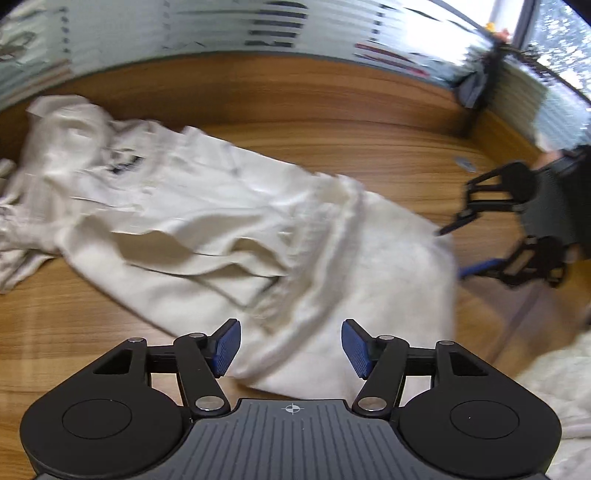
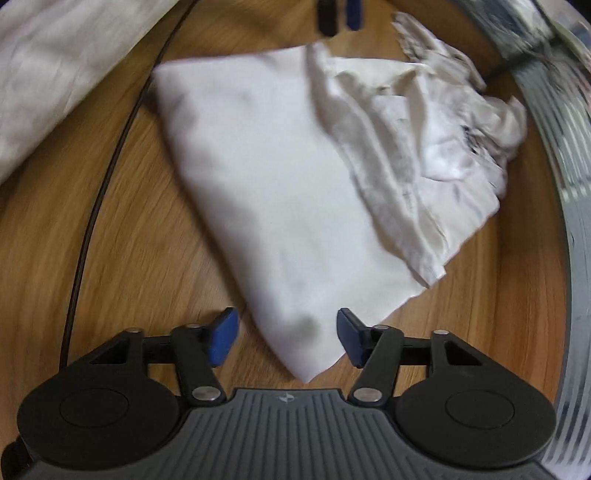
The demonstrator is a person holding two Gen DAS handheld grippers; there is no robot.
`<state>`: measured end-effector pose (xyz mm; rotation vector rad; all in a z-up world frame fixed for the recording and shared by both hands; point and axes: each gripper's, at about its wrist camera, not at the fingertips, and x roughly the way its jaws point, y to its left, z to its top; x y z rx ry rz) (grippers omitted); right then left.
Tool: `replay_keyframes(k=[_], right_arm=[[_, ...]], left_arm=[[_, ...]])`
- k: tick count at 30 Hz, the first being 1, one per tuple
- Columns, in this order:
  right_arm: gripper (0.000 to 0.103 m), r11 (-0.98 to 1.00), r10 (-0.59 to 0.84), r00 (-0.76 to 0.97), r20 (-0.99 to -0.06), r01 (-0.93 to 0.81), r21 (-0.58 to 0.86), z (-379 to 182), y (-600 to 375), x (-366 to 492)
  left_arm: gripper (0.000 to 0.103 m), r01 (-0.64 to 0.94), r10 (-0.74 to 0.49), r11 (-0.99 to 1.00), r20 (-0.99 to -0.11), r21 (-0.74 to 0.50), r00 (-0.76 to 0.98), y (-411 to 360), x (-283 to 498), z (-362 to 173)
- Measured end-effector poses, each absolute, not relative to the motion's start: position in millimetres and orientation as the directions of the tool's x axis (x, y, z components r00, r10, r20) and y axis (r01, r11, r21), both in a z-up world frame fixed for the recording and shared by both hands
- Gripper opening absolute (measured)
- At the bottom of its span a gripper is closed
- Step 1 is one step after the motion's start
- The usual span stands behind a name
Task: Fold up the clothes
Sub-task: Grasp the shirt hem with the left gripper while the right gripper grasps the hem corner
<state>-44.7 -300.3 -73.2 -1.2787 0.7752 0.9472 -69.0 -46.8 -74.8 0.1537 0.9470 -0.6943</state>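
A white garment (image 1: 229,206) with a small dark print lies crumpled across the wooden table (image 1: 332,110). My left gripper (image 1: 290,349) is open, its blue pads either side of the garment's near hem, nothing pinched. The right gripper (image 1: 458,247) appears at the far right of the left wrist view, open at the cloth's edge. In the right wrist view the same garment (image 2: 280,192) spreads flat with a bunched part at the right. My right gripper (image 2: 286,338) is open around its near corner. The left gripper's fingertips (image 2: 338,14) show at the top edge.
Another pale cloth (image 2: 48,74) lies at the upper left of the right wrist view, and one (image 1: 561,398) at the lower right of the left wrist view. A thin black cable (image 2: 107,173) curves over the table. A striped wall (image 1: 221,26) rises behind the table.
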Motion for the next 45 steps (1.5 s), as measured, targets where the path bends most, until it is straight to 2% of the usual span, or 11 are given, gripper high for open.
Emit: replay_keyframes(k=[2,5,6,14,17,20,23,27,34,39,45], right_arm=[[0.045,-0.001,0.145,0.435,-0.888,-0.898,-0.44,-76,-299,-45],[0.009,-0.007,0.137,0.417,-0.898,-0.907,-0.422,-76,-292,-39],[0.004,0.004,0.144,0.409,-0.901,-0.911,-0.413,-72,-289,-36],[0.003,0.236,0.181,0.377,-0.908,-0.913,-0.332,-23,-275,3],[0.003,0.29,0.185,0.381,-0.906,-0.902,-0.32,-15,-272,16],[0.003,0.362,0.188,0.392,-0.9,-0.88,-0.308,-10,-271,29],[0.003,0.434,0.195,0.408,-0.892,-0.851,-0.295,-4,-273,39],[0.003,0.512,0.204,0.415,-0.887,-0.817,-0.264,3,-279,43],[0.002,0.604,0.266,0.34,-0.902,-0.788,-0.119,9,-267,-2],[0.002,0.659,0.316,0.285,-0.905,-0.752,-0.007,14,-255,-37],[0.002,0.694,0.344,0.289,-0.893,-0.719,0.036,33,-221,-54]], left_arm=[[0.067,0.636,-0.511,0.745,-0.785,-0.201,0.35,-52,-70,-74],[0.072,0.673,-0.532,0.709,-0.787,-0.212,0.312,-65,-71,-74],[0.073,0.685,-0.536,0.698,-0.788,-0.211,0.303,-71,-71,-75],[0.079,0.788,-0.557,0.582,-0.804,-0.2,0.207,-154,-71,-75],[0.08,0.817,-0.504,0.568,-0.825,-0.094,0.255,-183,-90,-75],[0.074,0.805,-0.385,0.59,-0.851,0.071,0.357,-202,-107,-85],[0.065,0.769,-0.297,0.631,-0.883,0.103,0.362,-198,-107,-99],[0.008,0.726,-0.288,0.687,-0.905,0.032,0.313,-171,-103,-109],[0.007,0.744,-0.44,0.664,-0.843,-0.073,0.31,-97,-114,-75],[0.007,0.807,-0.577,0.536,-0.805,-0.248,0.136,-42,-125,-61],[0.007,0.774,-0.592,0.559,-0.797,-0.299,0.12,-3,-116,-46]])
